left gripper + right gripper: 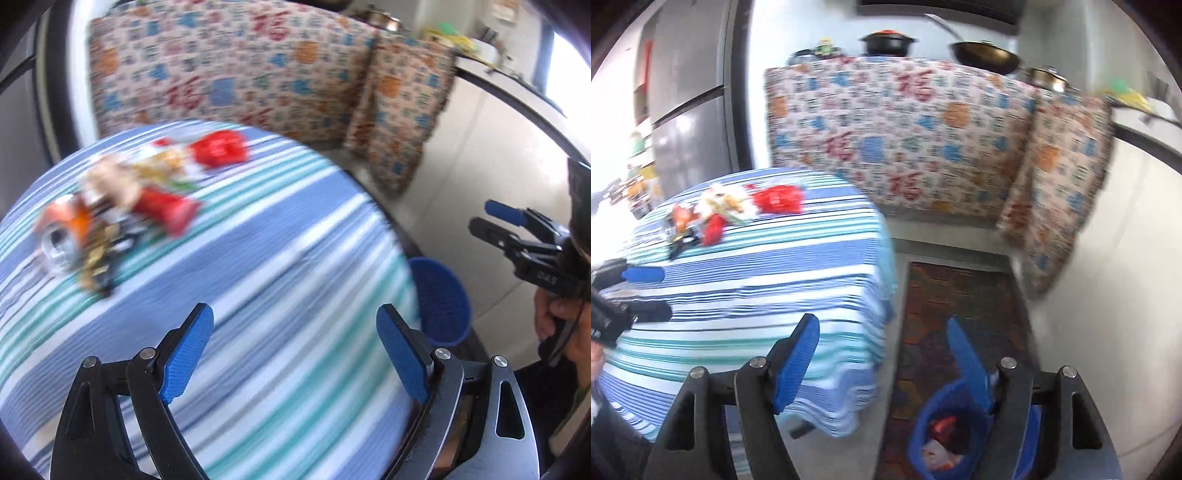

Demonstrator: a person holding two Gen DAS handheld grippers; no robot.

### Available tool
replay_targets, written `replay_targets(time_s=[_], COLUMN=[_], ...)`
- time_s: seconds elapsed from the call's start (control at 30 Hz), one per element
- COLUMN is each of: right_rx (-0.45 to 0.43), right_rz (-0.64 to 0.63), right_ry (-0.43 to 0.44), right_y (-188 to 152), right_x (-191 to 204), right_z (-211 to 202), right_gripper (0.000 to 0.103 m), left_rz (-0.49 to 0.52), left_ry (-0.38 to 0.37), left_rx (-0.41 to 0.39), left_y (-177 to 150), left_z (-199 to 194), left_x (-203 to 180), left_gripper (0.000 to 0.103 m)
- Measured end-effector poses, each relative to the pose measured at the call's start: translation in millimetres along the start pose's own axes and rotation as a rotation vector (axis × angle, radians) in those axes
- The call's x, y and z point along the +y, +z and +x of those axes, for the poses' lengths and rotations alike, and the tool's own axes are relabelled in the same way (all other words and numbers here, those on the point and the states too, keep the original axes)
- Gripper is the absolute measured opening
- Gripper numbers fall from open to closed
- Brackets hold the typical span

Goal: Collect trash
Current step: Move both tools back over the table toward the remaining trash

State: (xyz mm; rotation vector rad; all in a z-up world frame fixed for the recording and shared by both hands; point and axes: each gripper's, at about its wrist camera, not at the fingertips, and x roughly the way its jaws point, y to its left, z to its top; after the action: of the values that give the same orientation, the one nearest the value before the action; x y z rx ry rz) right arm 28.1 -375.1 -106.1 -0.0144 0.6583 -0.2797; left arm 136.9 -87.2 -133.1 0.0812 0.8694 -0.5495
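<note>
Across the far left of the striped desk (798, 258) lies the remaining trash (122, 199): a heap of wrappers, a red packet (221, 147) at its far right end and what looks like an orange can (62, 229) at its near left end, though blur makes the smaller pieces hard to name. On the floor off the desk's near right corner stands the blue bin (945, 435), already holding some wrappers. Both tools are empty. The left hand-held gripper (295, 350) hangs over the near part of the desk with its jaws spread wide and nothing between them; the right hand-held gripper (882, 365) is likewise parted and bare, above the desk's edge and the bin.

Risks from here, by my reading:
- The heap is tangled, so closing on one wrapper could drag its neighbours along and spill them off the far edge.
- The can, lying on its side, may roll away when nudged by a finger.
- The cloth could bunch if a pad catches it, shifting everything.
- The bin sits low beside the overhanging cloth, so a light wrapper let go too high may flutter past the rim.
</note>
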Motion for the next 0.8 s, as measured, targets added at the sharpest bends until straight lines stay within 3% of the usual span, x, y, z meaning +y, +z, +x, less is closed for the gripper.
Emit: replay_targets(time_s=[0.17,0.33,0.5,0.7,0.8], right_rx=[0.048,0.098,0.115,0.129,0.145], right_rz=[-0.082,-0.168,-0.205,-0.235,-0.258], right_ry=[0.162,0.233,0.253,0.25,0.236], right_y=[9.4,8.4,0.9,-3.7,-7.4], right_x=[74.8,136.7,158.2,167.4,170.4], right_z=[26.3,50.5,55.3,57.5,60.9], right_gripper=[0.074,0.074,0.074,0.074,0.074], left_rz=[-0.104,-0.186,-0.226,-0.17,-0.151], left_ry=[0.131,0.217,0.257,0.314,0.322], left_rx=[-0.001,0.011,0.055,0.071,0.073], left_y=[-14.0,-28.4,-31.8,-20.9,-13.2], left_z=[-14.7,-17.2,-4.8,9.6,19.5], left_x=[78.2,137.2,173.0,180.1,183.0], left_gripper=[0.091,0.091,0.091,0.091,0.096])
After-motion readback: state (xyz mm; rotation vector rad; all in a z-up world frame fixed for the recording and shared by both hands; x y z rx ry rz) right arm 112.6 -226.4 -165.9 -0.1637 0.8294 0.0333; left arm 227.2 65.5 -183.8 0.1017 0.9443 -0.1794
